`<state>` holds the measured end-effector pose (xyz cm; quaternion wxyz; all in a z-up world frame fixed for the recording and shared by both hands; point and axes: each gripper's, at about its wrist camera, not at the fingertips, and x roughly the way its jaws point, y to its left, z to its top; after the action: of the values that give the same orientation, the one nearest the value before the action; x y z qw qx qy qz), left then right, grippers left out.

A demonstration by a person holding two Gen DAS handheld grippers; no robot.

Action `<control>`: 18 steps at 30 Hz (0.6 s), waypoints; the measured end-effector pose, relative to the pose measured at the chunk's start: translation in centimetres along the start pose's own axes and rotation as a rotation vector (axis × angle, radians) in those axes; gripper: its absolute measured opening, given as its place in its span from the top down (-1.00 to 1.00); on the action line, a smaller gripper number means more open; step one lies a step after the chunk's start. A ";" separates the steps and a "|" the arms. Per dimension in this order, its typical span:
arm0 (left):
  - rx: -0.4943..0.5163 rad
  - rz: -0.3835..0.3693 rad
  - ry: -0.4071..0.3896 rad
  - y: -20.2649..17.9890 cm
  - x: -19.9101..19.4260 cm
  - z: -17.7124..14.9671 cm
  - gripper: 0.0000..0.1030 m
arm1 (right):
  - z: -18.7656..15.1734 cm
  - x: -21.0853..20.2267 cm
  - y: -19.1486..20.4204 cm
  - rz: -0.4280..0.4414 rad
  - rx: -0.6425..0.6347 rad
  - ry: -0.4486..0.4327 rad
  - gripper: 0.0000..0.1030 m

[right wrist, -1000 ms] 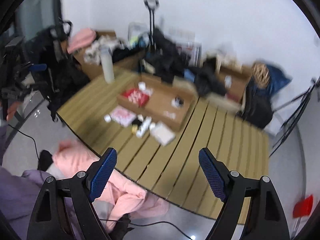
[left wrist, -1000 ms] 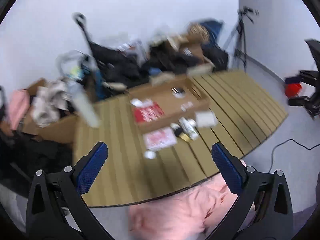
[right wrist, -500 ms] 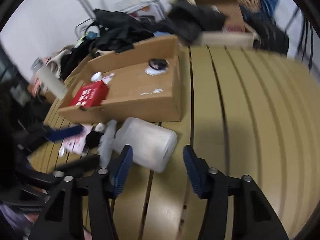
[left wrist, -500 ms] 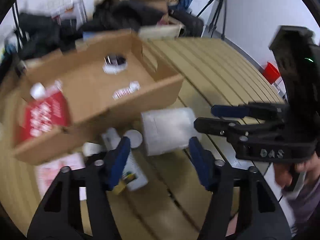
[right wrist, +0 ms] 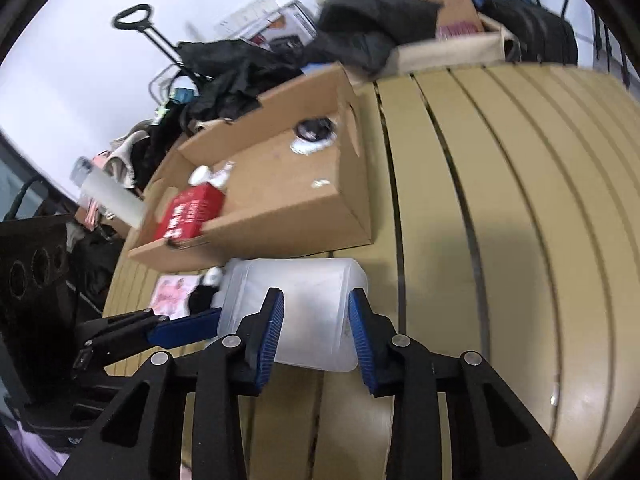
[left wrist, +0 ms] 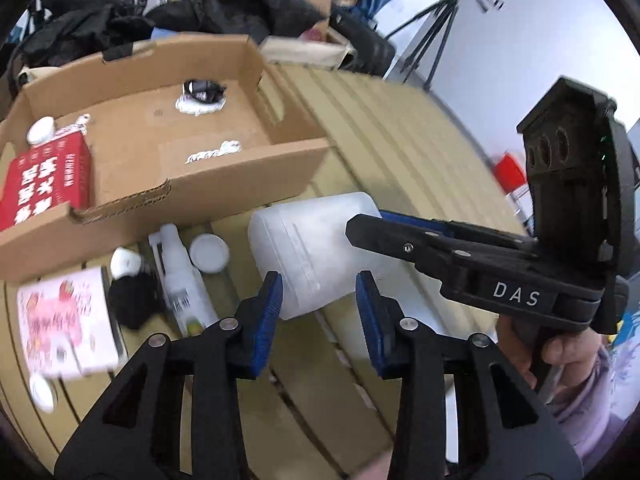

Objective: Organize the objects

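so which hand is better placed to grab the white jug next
Right, probably. The right tongs are open and straddle the end of the white jug. The left tongs are open too but only meet one corner.

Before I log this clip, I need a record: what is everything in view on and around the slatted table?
Translucent white plastic jug: one, lying on the tan slatted table, before the box.
Open brown cardboard box: one, on the table.
Red printed carton: one, inside the box, left end.
White pump bottle: one, lying left of the jug.
White round lid: one, beside the bottle.
Pink printed packet: one, table's left.
Black clothing pile: behind the box.
Left tool: open, at the jug.
Right tool: open, at the jug.
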<state>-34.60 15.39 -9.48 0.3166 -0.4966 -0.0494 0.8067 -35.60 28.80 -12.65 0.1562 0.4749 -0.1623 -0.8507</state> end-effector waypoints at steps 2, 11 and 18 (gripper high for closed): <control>-0.008 -0.020 -0.042 -1.3 -2.4 -1.2 0.34 | -0.6 -2.0 0.9 0.007 -0.013 -0.018 0.29; -0.030 -0.052 -0.165 -4.1 -11.1 -2.4 0.34 | -2.2 -10.3 7.7 -0.015 -0.127 -0.098 0.29; -0.010 -0.028 -0.247 -4.2 -16.0 3.2 0.36 | 2.5 -14.1 12.2 -0.008 -0.188 -0.151 0.29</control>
<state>-30.37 10.49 6.11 0.3169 -0.3941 -0.0991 0.8570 -29.34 24.04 4.44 0.1840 0.3933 -0.0913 -0.8962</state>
